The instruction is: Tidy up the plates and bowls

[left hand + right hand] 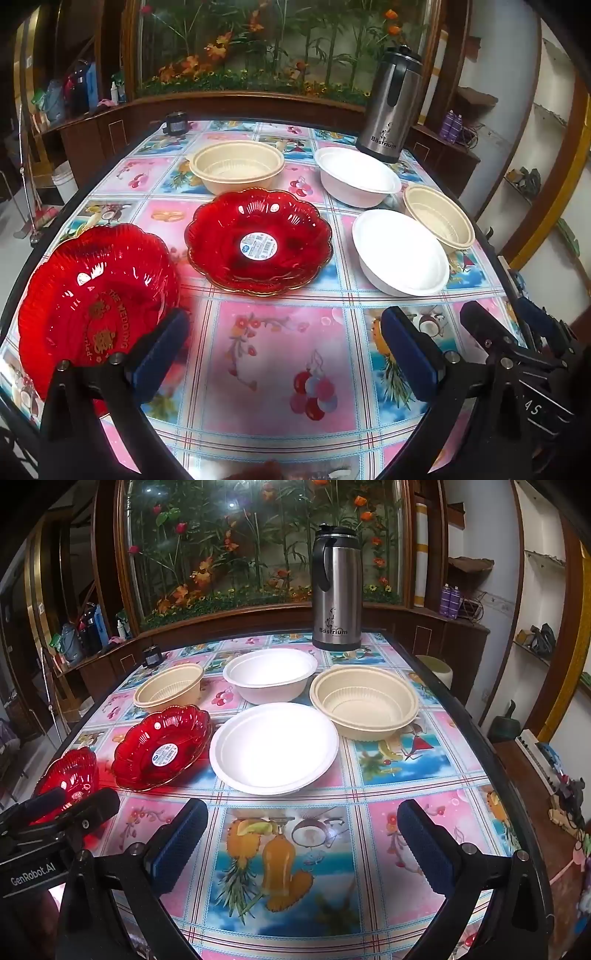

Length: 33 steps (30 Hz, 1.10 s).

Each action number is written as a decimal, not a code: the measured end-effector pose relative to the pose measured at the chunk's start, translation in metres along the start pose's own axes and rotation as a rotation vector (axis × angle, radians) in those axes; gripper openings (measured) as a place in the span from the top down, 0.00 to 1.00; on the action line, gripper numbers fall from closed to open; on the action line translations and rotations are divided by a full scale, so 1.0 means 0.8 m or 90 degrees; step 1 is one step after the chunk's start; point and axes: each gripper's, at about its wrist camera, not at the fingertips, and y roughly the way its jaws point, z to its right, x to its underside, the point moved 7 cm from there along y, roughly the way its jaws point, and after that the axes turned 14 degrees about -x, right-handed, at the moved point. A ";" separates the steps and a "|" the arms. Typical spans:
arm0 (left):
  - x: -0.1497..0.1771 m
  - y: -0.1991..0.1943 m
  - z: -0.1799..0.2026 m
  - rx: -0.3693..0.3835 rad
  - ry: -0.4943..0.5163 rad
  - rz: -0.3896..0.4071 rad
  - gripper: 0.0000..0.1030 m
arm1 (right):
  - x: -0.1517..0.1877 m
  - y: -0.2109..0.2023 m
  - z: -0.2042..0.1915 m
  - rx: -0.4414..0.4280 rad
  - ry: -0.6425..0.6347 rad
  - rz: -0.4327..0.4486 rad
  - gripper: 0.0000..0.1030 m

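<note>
The table (424, 775), under a fruit-print cloth, carries all the ware, none of it stacked. At the far edge stands a steel flask (336, 590), not part of the job. In the right wrist view, the near white bowl (273, 749) sits centre, the far white bowl (269, 675) behind it, the right tan bowl (364, 701) just beside both, the left tan bowl (168, 688) well apart at the far left. The red plate with a sticker (258, 240) lies mid-table; the red plate with gold lettering (96, 306) lies at the near left edge, just beside my left finger pad (159, 354). My left gripper (288, 354) is spread wide and empty; my right gripper (303, 845) likewise, hovering short of the near white bowl. Judgement: sorting has not begun. The next move calls for closing on one rim, likely the lettered plate on the left or a white bowl on the right, and nesting like with like.
</note>
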 end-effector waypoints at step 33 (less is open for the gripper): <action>0.004 0.001 0.007 -0.011 0.033 0.008 0.00 | -0.001 -0.001 0.004 -0.013 0.028 0.009 0.00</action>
